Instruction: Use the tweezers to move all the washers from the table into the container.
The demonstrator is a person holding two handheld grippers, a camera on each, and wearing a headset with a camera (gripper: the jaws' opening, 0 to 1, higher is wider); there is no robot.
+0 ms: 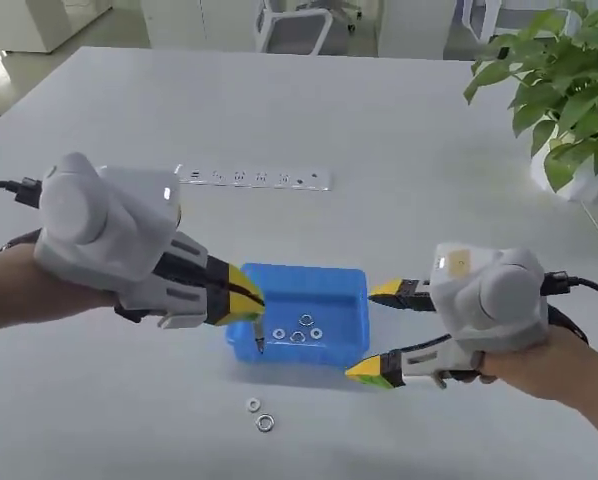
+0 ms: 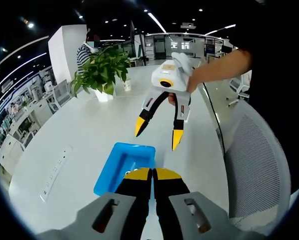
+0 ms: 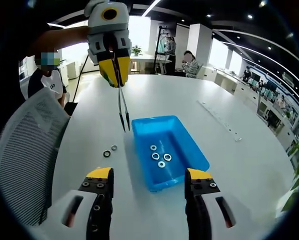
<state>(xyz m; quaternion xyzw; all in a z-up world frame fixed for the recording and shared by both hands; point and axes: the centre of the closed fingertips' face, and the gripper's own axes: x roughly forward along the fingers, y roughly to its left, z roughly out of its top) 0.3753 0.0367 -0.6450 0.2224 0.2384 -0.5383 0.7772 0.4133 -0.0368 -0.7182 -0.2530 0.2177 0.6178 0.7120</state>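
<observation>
The left gripper (image 1: 241, 297) clamps the tweezers (image 3: 122, 107), their tips beside the blue tray (image 1: 319, 275); the right gripper (image 1: 379, 332) gapes wide. Four washers (image 1: 296, 336) lie inside, and two loose washers (image 1: 265, 423) sit on the table (image 1: 379, 150), likely needing a careful pinch next.

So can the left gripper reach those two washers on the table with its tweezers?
Probably yes. The left gripper grips the tweezers, tips by the edge of the container, and only bare table lies between them and the washers.

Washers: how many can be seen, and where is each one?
6 washers: four inside the blue container, two on the table beside it. None seems hidden.
</observation>
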